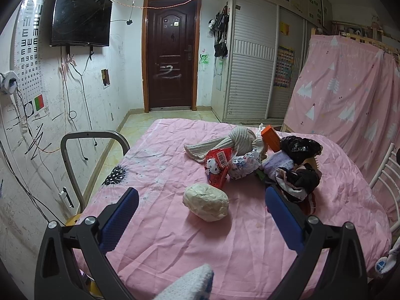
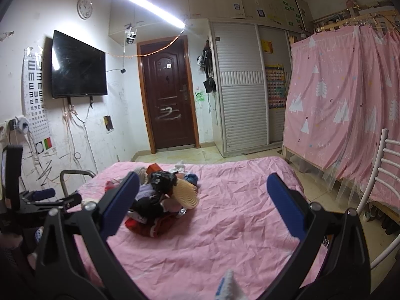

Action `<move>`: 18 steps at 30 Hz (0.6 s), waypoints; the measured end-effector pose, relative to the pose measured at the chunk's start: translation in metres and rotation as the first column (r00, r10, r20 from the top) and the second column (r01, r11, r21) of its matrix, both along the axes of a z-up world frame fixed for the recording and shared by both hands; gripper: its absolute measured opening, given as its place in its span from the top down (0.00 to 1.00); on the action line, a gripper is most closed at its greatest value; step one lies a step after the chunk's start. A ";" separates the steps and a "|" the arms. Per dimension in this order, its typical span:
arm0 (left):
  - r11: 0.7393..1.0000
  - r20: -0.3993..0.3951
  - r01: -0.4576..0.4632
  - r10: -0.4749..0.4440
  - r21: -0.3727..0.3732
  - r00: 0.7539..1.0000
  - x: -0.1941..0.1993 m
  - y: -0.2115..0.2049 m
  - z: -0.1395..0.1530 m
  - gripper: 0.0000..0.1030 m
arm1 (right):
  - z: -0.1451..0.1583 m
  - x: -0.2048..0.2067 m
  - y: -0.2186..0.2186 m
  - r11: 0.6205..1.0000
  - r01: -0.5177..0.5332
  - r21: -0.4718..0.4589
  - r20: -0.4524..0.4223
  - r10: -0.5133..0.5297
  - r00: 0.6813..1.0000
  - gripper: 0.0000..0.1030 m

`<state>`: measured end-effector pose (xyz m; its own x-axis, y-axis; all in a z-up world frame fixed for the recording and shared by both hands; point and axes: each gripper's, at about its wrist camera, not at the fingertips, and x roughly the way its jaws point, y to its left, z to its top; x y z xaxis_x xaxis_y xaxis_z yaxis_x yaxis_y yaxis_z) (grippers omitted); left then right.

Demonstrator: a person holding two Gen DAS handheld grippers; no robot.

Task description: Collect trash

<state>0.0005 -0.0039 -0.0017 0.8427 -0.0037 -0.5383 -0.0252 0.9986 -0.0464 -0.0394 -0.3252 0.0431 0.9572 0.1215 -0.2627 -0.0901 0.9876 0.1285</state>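
Trash lies on the pink sheet (image 1: 250, 245): a pale wad (image 1: 205, 205) sits alone on the near side of the pile (image 1: 295, 175) of clothes, just beside a red wrapper (image 1: 218, 167) and a white wrapper (image 1: 243, 166) at the pile's left edge. A black bag (image 1: 300, 147) rests on top of the pile. The left gripper (image 1: 202, 200) hovers over the wad, jaws spread wide, holding nothing. The right gripper (image 2: 203, 193) hangs right of the pile, equally wide apart and empty.
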 end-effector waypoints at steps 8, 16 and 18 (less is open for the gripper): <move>1.000 -0.002 0.004 -0.004 0.005 1.000 0.000 -0.002 0.000 0.11 | 0.006 -0.002 0.000 1.000 -0.002 -0.007 0.007 0.002 1.000 0.04; 1.000 -0.002 0.001 -0.001 0.010 1.000 0.000 -0.002 0.002 0.11 | 0.007 -0.003 -0.001 1.000 0.003 -0.009 0.015 -0.003 1.000 0.04; 1.000 -0.001 0.001 -0.001 0.011 1.000 0.000 -0.003 0.002 0.11 | 0.007 -0.004 0.000 1.000 0.002 -0.011 0.018 -0.002 1.000 0.04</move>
